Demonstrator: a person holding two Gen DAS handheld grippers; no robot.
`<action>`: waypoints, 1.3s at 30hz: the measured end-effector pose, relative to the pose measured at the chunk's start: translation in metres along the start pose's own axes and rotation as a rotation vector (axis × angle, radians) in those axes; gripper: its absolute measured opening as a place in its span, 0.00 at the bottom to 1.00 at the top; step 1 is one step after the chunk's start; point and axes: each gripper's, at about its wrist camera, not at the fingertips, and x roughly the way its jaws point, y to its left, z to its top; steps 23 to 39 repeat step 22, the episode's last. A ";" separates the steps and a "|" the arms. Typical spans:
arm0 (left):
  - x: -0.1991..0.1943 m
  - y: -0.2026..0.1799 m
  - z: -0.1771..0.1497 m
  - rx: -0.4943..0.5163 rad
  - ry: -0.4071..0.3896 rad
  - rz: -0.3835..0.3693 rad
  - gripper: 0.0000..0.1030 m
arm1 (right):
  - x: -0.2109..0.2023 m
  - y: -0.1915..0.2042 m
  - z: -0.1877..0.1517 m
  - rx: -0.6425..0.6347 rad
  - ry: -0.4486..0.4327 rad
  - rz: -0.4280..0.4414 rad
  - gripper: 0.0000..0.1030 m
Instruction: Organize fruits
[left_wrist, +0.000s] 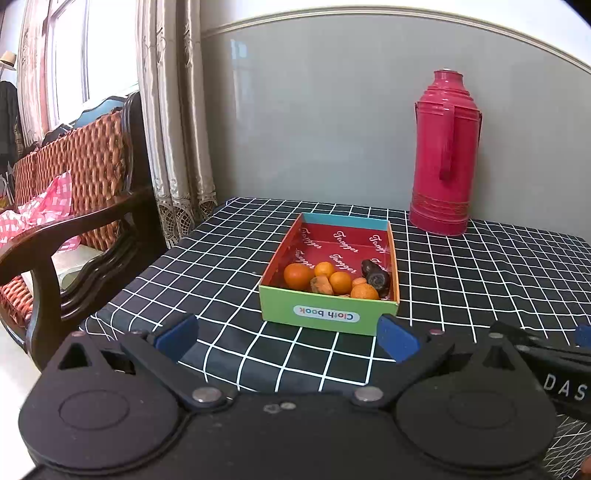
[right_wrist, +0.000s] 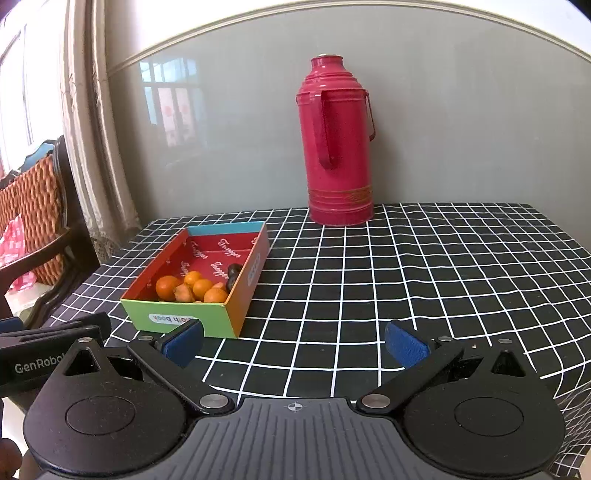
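An open cardboard box (left_wrist: 328, 314) with a green front wall and red inside stands on the checked table; it also shows in the right wrist view (right_wrist: 173, 317). Several small oranges (left_wrist: 297, 276) (right_wrist: 166, 287) and a dark fruit (left_wrist: 376, 277) (right_wrist: 233, 275) lie at its near end. My left gripper (left_wrist: 288, 341) is open and empty, just in front of the box. My right gripper (right_wrist: 295, 343) is open and empty, to the right of the box over the cloth.
A tall red thermos (left_wrist: 445, 155) (right_wrist: 338, 144) stands at the back against the grey wall. A wooden chair with a woven cushion (left_wrist: 74, 173) stands left of the table, beside a curtain (left_wrist: 173, 122). The black-and-white cloth (right_wrist: 424, 280) covers the table.
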 end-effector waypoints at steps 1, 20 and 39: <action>0.000 0.000 0.000 -0.001 0.000 0.000 0.94 | 0.000 0.000 0.000 0.000 0.000 0.000 1.00; 0.005 -0.006 0.005 -0.002 -0.024 -0.028 0.93 | 0.000 -0.004 0.005 0.019 -0.012 -0.008 1.00; 0.007 -0.009 0.005 0.004 -0.022 -0.023 0.93 | 0.001 -0.004 0.006 0.016 -0.011 -0.010 1.00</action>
